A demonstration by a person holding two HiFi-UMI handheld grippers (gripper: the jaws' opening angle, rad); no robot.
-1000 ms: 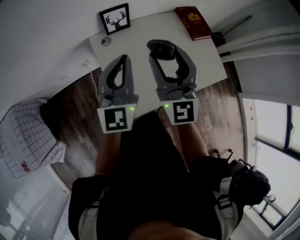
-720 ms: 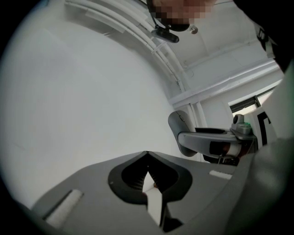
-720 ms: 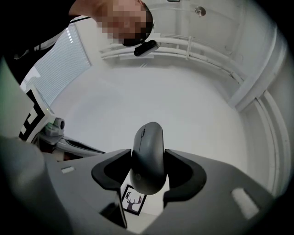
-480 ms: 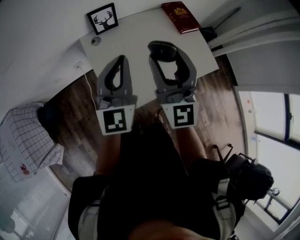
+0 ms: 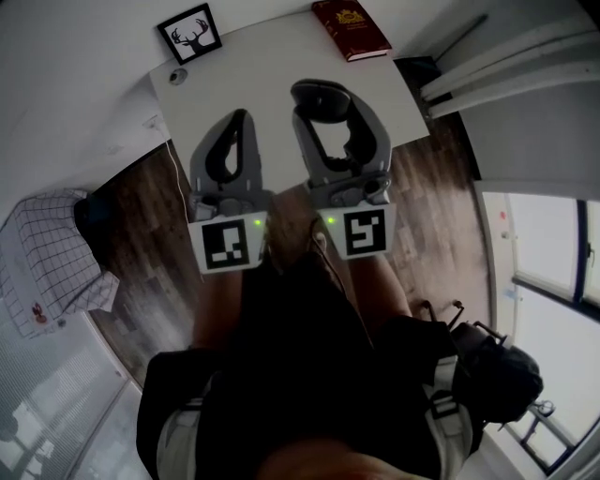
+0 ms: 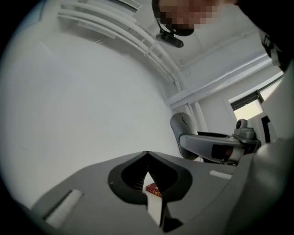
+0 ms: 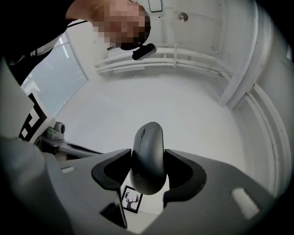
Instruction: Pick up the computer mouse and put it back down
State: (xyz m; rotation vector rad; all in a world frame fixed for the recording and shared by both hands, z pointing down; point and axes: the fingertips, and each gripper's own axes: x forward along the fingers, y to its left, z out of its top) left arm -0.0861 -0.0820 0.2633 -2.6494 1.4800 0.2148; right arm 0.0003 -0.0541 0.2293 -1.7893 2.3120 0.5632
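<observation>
A dark grey computer mouse (image 7: 148,156) stands nose-up between the jaws of my right gripper (image 7: 148,169), which is shut on its sides. The head view shows this mouse (image 5: 322,97) held in the air over the white table (image 5: 253,70), at the right gripper (image 5: 323,105). My left gripper (image 5: 236,120) hangs beside it to the left, its jaws shut with nothing in them. In the left gripper view those jaws (image 6: 147,155) meet at the tips, and the mouse (image 6: 180,128) shows off to the right.
On the table lie a red book (image 5: 351,28) at the far right, a framed deer picture (image 5: 190,34) at the far left and a small round object (image 5: 177,76). A white cable (image 5: 173,155) hangs off the left edge. Wooden floor, checked bedding (image 5: 47,258) and a dark bag (image 5: 492,370) lie below.
The table, book and picture have slid toward the top left of the head view. Both grippers have moved together, and the right one still holds the mouse.
</observation>
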